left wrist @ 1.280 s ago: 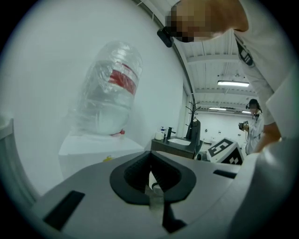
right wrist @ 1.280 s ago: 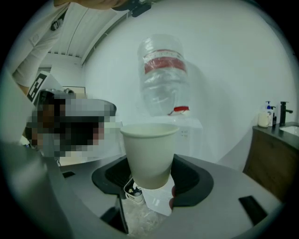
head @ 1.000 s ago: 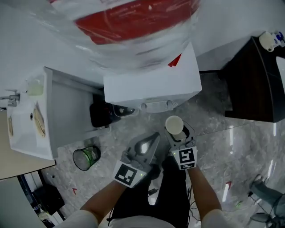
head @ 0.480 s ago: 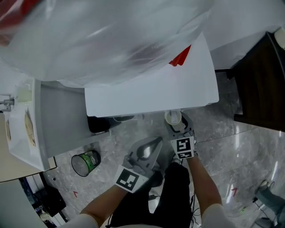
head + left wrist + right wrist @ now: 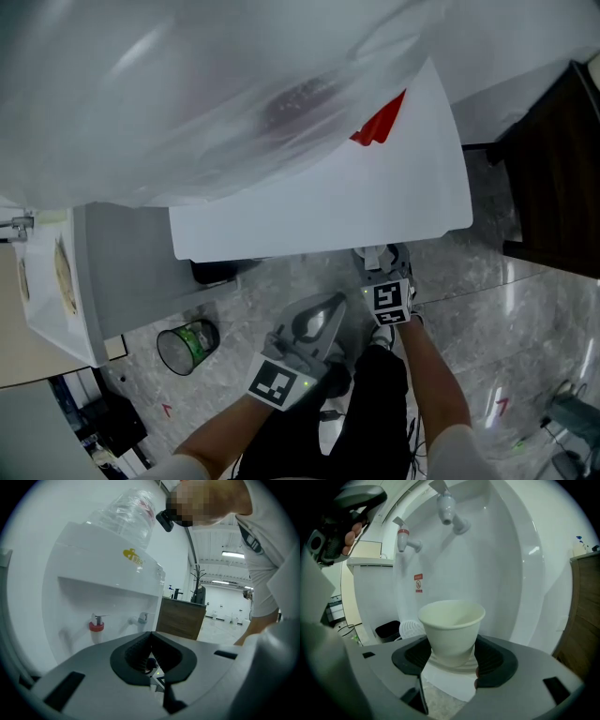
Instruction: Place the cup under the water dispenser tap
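A white paper cup (image 5: pixel 452 630) stands upright between the pads of my right gripper (image 5: pixel 452 657), which is shut on its lower half. Above and beyond it in the dispenser's recess hang a red tap (image 5: pixel 404 538) and a white tap (image 5: pixel 447 508), with a white drip grille (image 5: pixel 410 629) low behind the cup. In the head view the right gripper (image 5: pixel 382 267) reaches under the white dispenser (image 5: pixel 319 187), whose top hides the cup. My left gripper (image 5: pixel 314 323) hangs back to the left, shut and empty. Its own view shows both taps (image 5: pixel 96 625) ahead.
A large clear bottle (image 5: pixel 187 84) sits on top of the dispenser. A black bin with a green liner (image 5: pixel 186 344) stands on the marble floor at the left, beside a white unit (image 5: pixel 94 281). A dark wooden cabinet (image 5: pixel 562 169) stands at the right.
Both grippers have sunk. The right one has carried the cup forward under the dispenser's top, so the cup has left the head view. The left gripper has stayed shut.
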